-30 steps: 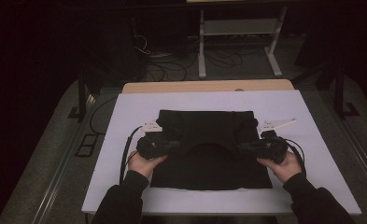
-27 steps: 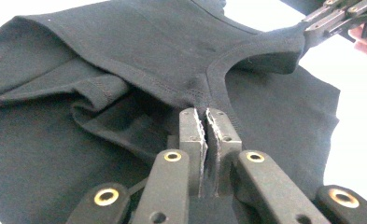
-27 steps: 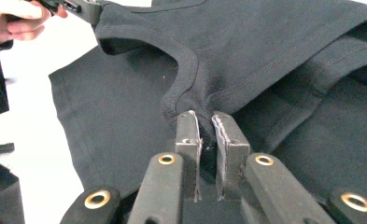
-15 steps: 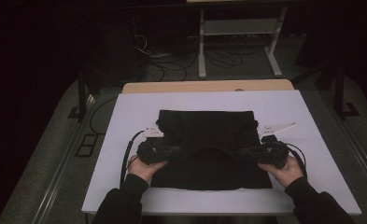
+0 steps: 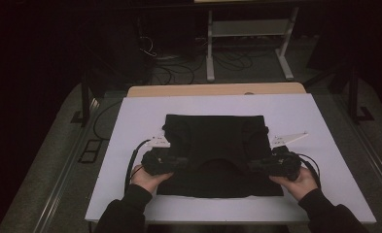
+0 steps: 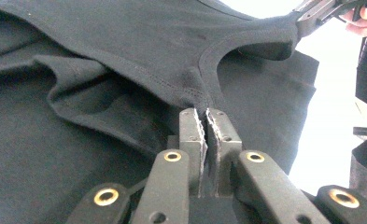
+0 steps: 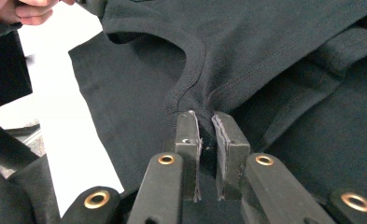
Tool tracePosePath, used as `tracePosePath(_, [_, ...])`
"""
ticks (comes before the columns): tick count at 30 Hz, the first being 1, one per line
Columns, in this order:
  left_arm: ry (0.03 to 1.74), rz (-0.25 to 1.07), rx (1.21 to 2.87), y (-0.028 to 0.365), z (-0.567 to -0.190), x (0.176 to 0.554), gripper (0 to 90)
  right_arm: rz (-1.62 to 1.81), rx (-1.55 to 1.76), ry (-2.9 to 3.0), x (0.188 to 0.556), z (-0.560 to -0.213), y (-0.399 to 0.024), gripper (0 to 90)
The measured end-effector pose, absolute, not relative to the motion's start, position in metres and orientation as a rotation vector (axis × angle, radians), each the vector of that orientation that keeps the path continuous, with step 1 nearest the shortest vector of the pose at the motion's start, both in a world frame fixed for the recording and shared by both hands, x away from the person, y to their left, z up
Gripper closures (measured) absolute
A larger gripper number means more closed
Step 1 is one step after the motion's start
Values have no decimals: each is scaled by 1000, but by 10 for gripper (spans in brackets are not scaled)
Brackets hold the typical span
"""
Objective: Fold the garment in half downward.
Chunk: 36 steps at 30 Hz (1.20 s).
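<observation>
1. Your black cotton-knit garment (image 5: 217, 155), soft and sleeveless with a scooped neckline, lies folded on the white table sheet (image 5: 217, 109), near your edge and roughly centred.

2. Your left gripper (image 6: 205, 122) has its jaws nearly together, pinching the stitched band where the shoulder strap meets the neckline. In the high view it sits at the garment's left side (image 5: 166, 162).

3. Your right gripper (image 7: 204, 122) is clamped the same way on the opposite strap, jaws narrow with a wad of fabric between the pads. In the high view it sits at the right side (image 5: 271, 166).

4. Expect the fabric to be light, limp and a little stretchy. It will probably sag between your two holds and drape instead of keeping a shape.

5. The ribbed, double-stitched neckline band (image 6: 228, 44) looks thicker than the body cloth, so it is likely the firmest place to hold. A grip on the thin single layer would slip more easily.

6. The matte knit wrinkles into soft ridges (image 6: 74, 74) beside the left hold. Even tension from both hands should flatten them.

7. The toothed metal pads (image 7: 189, 128) could snag loose knit if you drag sideways.
</observation>
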<state>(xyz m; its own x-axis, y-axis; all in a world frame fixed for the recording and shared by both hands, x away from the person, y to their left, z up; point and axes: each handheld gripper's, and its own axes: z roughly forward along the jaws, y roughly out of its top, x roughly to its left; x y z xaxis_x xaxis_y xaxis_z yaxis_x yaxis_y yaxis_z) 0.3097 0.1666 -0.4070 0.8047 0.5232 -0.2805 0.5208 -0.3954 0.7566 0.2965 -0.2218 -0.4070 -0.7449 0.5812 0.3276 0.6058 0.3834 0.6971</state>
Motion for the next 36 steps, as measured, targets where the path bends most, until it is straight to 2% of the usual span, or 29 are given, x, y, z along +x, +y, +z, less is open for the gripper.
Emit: tracePosePath(36, [673, -48, 2176, 173, -419, 264, 843, -1197, -1029, -2505, 259, -418, -227, 801])
